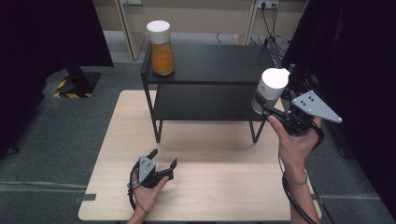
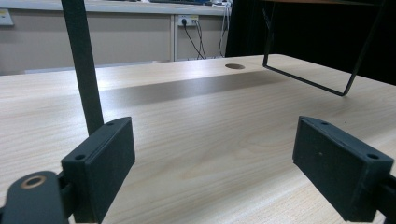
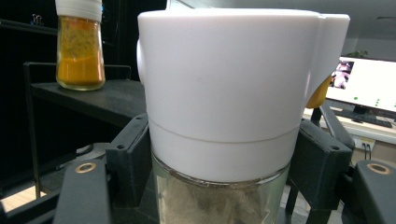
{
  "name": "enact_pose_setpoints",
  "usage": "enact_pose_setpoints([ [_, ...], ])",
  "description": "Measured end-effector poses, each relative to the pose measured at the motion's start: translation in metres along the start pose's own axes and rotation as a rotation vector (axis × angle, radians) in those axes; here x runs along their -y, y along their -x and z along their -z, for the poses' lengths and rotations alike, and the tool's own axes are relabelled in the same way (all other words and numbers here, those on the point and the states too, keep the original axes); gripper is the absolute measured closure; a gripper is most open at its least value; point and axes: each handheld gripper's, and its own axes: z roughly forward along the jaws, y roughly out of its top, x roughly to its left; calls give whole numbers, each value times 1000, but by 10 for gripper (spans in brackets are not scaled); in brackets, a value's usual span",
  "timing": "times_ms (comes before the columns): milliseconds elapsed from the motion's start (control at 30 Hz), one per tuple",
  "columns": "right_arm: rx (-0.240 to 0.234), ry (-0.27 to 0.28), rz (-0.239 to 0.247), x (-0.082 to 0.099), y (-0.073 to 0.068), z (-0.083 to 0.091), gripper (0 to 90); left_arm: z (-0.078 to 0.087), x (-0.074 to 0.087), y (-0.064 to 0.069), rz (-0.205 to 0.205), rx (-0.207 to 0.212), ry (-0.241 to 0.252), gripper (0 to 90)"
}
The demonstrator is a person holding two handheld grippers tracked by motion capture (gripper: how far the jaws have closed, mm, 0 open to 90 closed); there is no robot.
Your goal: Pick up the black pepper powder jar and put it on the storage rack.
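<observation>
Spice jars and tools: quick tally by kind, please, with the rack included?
Spice jars: 2, orange-filled jar on the rack top, grey-filled jar in the right tool.
Tools: 2, counting the left tool, open.
Racks: 1, black rack.
Total: 5

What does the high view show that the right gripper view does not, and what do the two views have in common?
High view alone: the left gripper resting on the wooden table with its jaws apart and nothing between them, both of the person's hands, and the full outline of the black shelf.

Right gripper view alone: the greyish-brown powder inside the held jar's glass, and a lit monitor in the background.

Both: the right gripper clamped on the white-capped jar, and the jar of orange powder standing on the shelf's top.
</observation>
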Motion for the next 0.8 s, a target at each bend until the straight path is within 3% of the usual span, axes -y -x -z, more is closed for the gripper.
enact_pose_setpoints([
  [267,1,22,8,-20,2,-9,307,0,0,0,0,0,1,125],
  [800,13,39,-27,-42,11,-27,307,0,0,0,1,1,2,124],
])
